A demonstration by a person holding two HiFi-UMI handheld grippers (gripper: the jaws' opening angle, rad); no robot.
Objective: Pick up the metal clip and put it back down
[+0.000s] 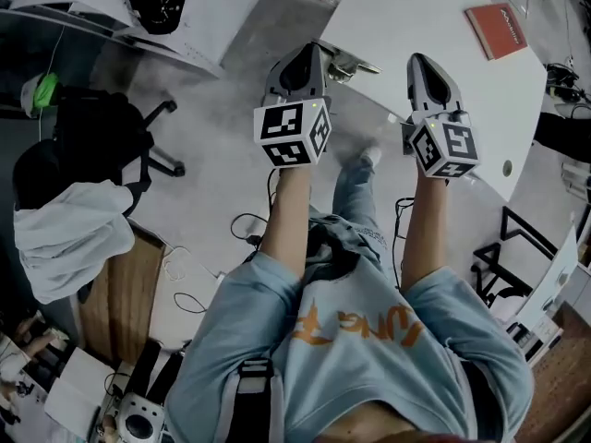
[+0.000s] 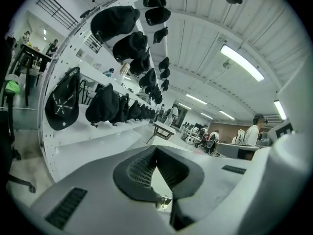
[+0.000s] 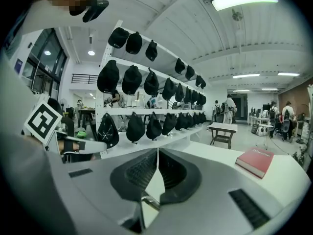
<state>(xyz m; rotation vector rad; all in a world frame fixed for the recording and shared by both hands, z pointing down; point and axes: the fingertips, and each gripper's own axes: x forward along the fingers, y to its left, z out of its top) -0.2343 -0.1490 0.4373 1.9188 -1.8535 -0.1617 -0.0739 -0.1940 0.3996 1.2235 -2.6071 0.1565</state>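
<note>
Left gripper point(image 1: 316, 52), right gripper point(image 1: 422, 63): fingers of both pressed together, empty, aimed level at white worktop point(image 1: 434, 17). Metal clip point(image 1: 355, 65) lies at worktop edge, just beyond left fingers. Handy for pickup, but fingers likely need spreading first.

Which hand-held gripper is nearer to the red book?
The right hand-held gripper; the red book lies past it on the table, while the left hand-held gripper is farther.
</note>
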